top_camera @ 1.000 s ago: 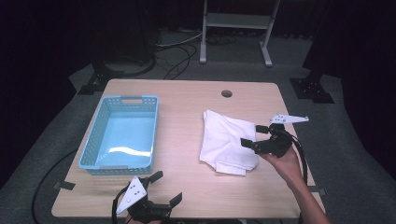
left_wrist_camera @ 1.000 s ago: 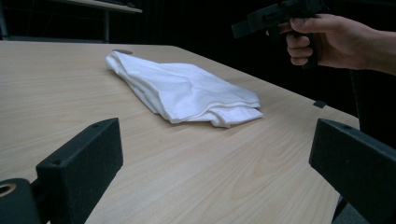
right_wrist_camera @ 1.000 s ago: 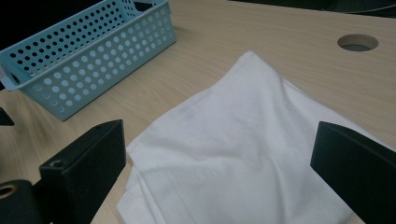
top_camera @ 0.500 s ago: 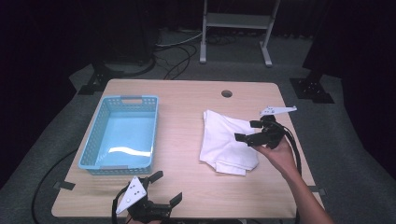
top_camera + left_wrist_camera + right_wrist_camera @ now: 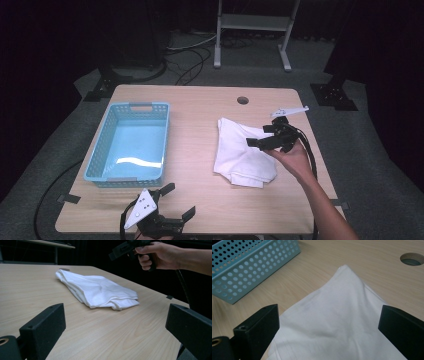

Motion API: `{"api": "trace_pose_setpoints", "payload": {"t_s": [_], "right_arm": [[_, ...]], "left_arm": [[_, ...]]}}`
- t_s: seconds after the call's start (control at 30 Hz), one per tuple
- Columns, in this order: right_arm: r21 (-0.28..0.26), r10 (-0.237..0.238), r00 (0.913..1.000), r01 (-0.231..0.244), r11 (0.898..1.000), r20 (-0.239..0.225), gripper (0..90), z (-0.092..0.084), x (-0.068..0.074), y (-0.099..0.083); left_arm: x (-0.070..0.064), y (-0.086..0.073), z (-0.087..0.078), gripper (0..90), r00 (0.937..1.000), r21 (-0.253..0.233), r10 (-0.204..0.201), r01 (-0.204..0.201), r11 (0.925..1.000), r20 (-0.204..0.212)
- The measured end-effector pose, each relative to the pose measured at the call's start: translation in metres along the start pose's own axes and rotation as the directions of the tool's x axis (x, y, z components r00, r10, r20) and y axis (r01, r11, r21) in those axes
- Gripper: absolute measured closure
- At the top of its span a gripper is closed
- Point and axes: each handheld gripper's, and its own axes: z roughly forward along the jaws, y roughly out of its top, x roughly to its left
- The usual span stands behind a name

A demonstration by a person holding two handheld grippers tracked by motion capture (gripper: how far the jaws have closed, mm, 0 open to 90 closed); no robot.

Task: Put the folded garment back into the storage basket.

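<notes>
white folded cloth (image 5: 242, 150) lying on right half of wooden table (image 5: 200, 200), well apart from blue basket (image 5: 131, 145). looking soft, light, floppy, layers probably sliding and unfolding if lifted by one edge, so I'd be pinching thick folded corner through all layers. right gripper (image 5: 272, 136) hovering over cloth's right side, jaws spread wide, gripping nothing. left gripper (image 5: 165, 210) sitting near front table edge, jaws wide too, empty. vs a second ago: right gripper moving in leftward over cloth; left not budging.

text: none readable | labels: none | brands: none | numbers: none | signs: none | cloth (image 5: 240, 152), basket (image 5: 131, 145), table (image 5: 200, 125): plain, unmarked
</notes>
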Motion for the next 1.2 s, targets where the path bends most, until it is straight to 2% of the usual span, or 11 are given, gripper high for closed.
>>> {"api": "trace_pose_setpoints", "payload": {"t_s": [0.2, 0.47, 0.8, 1.03, 1.17, 1.2], "right_arm": [[0.011, -0.011, 0.9999, 0.011, 1.0, 0.003, 3.4, 0.004, 0.0, 0.006], [0.033, 0.019, 0.9998, -0.019, 0.999, 0.002, 3.4, 0.013, -0.006, 0.004], [0.083, 0.042, 0.9989, -0.04, 0.996, -0.02, 3.4, 0.032, -0.011, 0.0], [0.103, 0.065, 0.9979, -0.064, 0.993, 0.0, 5.1, 0.043, -0.018, -0.004], [0.133, 0.066, 0.9977, -0.068, 0.989, 0.015, 6.9, 0.049, -0.021, -0.007], [0.155, 0.058, 0.998, -0.062, 0.986, 0.026, 7.5, 0.053, -0.022, -0.009]], "left_arm": [[0.0, 0.0, -0.001, 2.5, 1.0, -0.003, 0.0, 0.0, 1.0, 0.001], [-0.001, 0.001, 0.0, 2.5, 1.0, -0.003, 0.002, -0.002, 1.0, 0.005], [-0.001, 0.0, 0.001, 2.5, 1.0, 0.003, 0.006, -0.006, 1.0, 0.004], [-0.001, 0.001, 0.001, 2.5, 1.0, 0.002, 0.004, -0.004, 1.0, 0.005], [-0.001, 0.001, 0.0, 2.5, 1.0, 0.0, 0.004, -0.004, 1.0, 0.004], [-0.001, 0.001, 0.0, 2.5, 1.0, 0.002, 0.004, -0.004, 1.0, 0.006]]}}
